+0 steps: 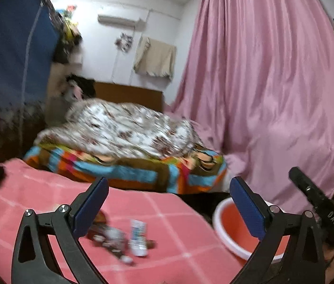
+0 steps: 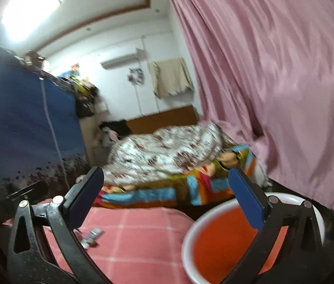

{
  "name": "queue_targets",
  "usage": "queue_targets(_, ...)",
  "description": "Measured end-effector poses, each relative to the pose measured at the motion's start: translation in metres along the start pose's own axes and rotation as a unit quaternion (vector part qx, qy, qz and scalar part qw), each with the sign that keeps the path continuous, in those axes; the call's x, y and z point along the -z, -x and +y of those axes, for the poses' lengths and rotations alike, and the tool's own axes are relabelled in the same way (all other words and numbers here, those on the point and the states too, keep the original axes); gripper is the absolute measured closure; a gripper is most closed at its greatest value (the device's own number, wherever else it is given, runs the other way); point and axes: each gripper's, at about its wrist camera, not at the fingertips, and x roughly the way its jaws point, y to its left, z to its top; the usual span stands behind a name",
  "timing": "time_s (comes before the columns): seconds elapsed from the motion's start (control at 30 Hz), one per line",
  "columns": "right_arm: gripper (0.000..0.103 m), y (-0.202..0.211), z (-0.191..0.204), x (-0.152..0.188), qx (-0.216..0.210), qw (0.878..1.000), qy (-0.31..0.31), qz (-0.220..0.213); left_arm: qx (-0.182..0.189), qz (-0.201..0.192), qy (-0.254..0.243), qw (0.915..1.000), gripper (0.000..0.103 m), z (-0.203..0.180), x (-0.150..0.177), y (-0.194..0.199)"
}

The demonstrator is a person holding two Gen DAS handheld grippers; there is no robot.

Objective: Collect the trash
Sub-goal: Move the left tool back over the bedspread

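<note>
A small heap of trash, crumpled wrappers and a white packet, lies on the pink checked cloth. My left gripper hangs above it, open, with nothing between its blue pads. An orange basin with a white rim sits just off the cloth's right edge. In the right wrist view the basin is large at lower right, and my right gripper stands open and empty over its near side. The trash shows small beside the left finger. Both views are blurred.
Behind the cloth is a bed with a floral quilt and a striped colourful blanket. A pink curtain fills the right side. A blue fabric wardrobe stands at the left. Part of the other gripper shows at right.
</note>
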Motion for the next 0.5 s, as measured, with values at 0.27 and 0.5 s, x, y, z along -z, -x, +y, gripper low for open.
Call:
queue_targets(0.27,0.0,0.014,0.063,0.0,-0.045,0.996,0.049,-0.067,-0.064,-0.047,0.004,0.9968,0.003,0.053,-0.001,0.051)
queue_targets(0.5,0.0,0.012,0.11,0.013,-0.073,0.989,0.105,-0.073,-0.103,-0.065,-0.008,0.9925,0.003,0.082,0.007,0.086)
